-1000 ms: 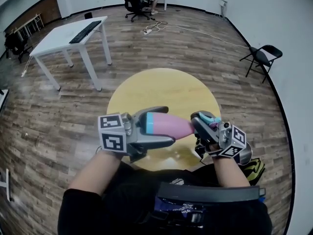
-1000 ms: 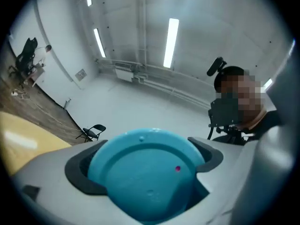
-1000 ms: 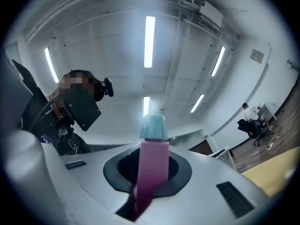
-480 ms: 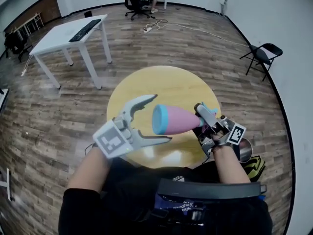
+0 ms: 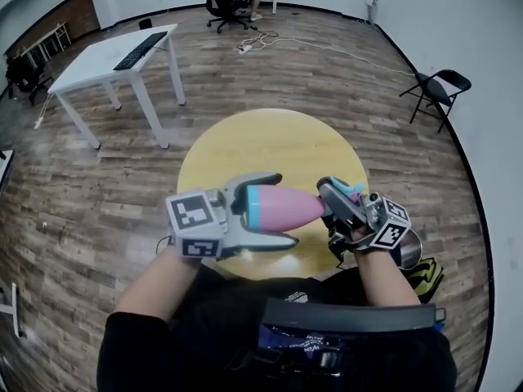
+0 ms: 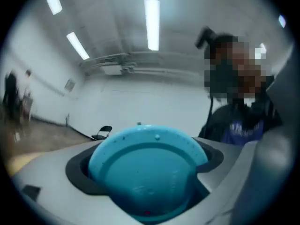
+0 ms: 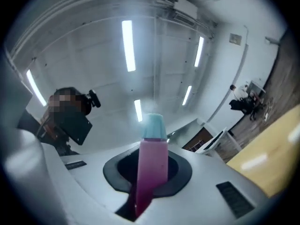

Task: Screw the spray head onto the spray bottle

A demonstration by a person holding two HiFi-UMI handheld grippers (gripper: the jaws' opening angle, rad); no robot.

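The left claw is closed on the wide end of the spray bottle, one jaw over the top of it and the other beneath, both touching. In the left gripper view the bottle's blue base fills the space between the jaws and sits against the dark pads, so the opening is only as wide as the bottle itself. The bottle lies on its side in the air over the near edge of the round yellow worktop, with the blue base to the left and the pink body tapering to the right. Its narrow end meets the spray head, which the right claw holds. In the right gripper view those jaws stand nearly together, pinching a slim pink part of the spray head with a teal tip that sticks up out of the narrow gap. The two claws face each other along the bottle's length, each with its marker cube towards the person. Further off on the wooden floor stand a white table at the left and a black folding chair at the right.
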